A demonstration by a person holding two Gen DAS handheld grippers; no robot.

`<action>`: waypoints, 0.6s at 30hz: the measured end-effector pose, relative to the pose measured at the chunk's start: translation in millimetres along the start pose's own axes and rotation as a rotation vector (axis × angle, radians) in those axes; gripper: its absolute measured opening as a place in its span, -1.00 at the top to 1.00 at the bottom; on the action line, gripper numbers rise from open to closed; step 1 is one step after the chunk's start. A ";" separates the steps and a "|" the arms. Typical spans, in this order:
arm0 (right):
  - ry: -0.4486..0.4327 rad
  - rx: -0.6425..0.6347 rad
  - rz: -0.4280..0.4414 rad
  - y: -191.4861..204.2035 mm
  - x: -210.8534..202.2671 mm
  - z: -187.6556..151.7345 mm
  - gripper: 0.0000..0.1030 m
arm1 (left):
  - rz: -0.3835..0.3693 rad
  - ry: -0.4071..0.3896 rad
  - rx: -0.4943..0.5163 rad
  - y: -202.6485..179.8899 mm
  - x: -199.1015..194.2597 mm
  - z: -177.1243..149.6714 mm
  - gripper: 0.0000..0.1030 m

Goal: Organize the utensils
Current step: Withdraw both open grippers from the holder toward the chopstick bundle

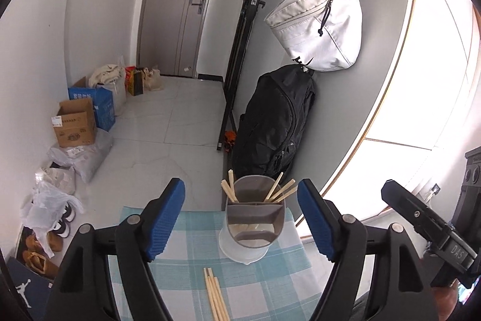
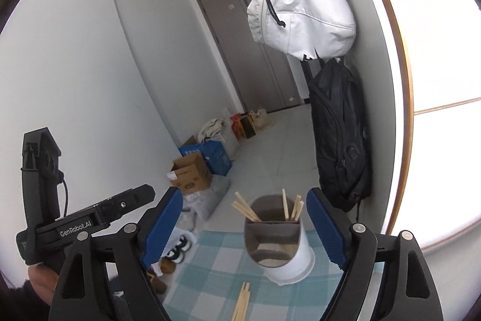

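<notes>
A white utensil holder [image 1: 244,249] with grey dividers stands on the blue checked tablecloth [image 1: 264,285]. Several wooden chopsticks [image 1: 279,191] lean in its rear compartments. More loose chopsticks [image 1: 215,295] lie flat on the cloth nearer to me. My left gripper [image 1: 240,220] is open above the cloth, its blue pads wide apart and empty, with the holder seen between them. In the right wrist view the holder [image 2: 290,256] and its chopsticks [image 2: 247,211] stand ahead, and loose chopsticks [image 2: 242,303] lie below. My right gripper [image 2: 245,230] is open and empty.
The table's far edge is just behind the holder. A black backpack [image 1: 275,122] and a white bag [image 1: 318,23] hang on the wall beyond. Cardboard boxes [image 1: 76,122], bags and shoes line the floor at left. Each wrist view shows the other gripper's body at its side.
</notes>
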State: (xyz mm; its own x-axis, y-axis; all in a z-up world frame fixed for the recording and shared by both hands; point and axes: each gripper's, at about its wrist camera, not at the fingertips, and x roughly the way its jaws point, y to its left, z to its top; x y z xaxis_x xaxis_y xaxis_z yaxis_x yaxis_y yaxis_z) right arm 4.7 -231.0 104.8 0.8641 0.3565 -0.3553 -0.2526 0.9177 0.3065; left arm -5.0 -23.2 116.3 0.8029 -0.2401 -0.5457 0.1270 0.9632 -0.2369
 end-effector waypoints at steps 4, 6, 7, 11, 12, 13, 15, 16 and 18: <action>-0.013 -0.015 0.006 9.2 -14.8 -15.8 -0.84 | 0.019 -0.017 0.014 -1.7 -12.2 -12.7 -0.56; -0.016 -0.027 0.007 12.8 -20.6 -25.2 -0.86 | 0.031 -0.024 0.012 -2.5 -16.2 -20.1 -0.57; -0.014 -0.030 0.009 14.3 -23.0 -29.9 -0.87 | 0.035 -0.027 0.012 -3.2 -18.3 -23.0 -0.57; -0.016 -0.056 0.020 20.2 -31.4 -48.1 -0.90 | 0.054 -0.044 0.038 -8.4 -25.3 -40.9 -0.58; -0.017 -0.061 0.022 21.1 -32.5 -51.1 -0.91 | 0.059 -0.047 0.045 -9.5 -25.6 -45.1 -0.58; -0.018 -0.068 0.026 22.3 -34.4 -55.3 -0.92 | 0.060 -0.049 0.050 -9.7 -26.1 -47.6 -0.59; -0.024 -0.077 0.028 23.6 -37.7 -62.4 -0.92 | 0.065 -0.052 0.060 -11.6 -27.5 -55.8 -0.59; -0.023 -0.080 0.033 23.8 -38.2 -66.5 -0.92 | 0.068 -0.054 0.065 -11.8 -27.9 -60.1 -0.59; -0.017 -0.088 0.033 23.8 -37.6 -73.8 -0.93 | 0.075 -0.055 0.072 -13.4 -27.5 -67.4 -0.59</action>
State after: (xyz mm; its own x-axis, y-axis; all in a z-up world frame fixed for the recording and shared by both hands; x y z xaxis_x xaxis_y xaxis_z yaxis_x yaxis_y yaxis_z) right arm -65.9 -209.6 60.3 0.8617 0.3842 -0.3315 -0.3174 0.9178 0.2385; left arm -68.0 -37.7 80.3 0.8421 -0.1623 -0.5143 0.1055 0.9848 -0.1379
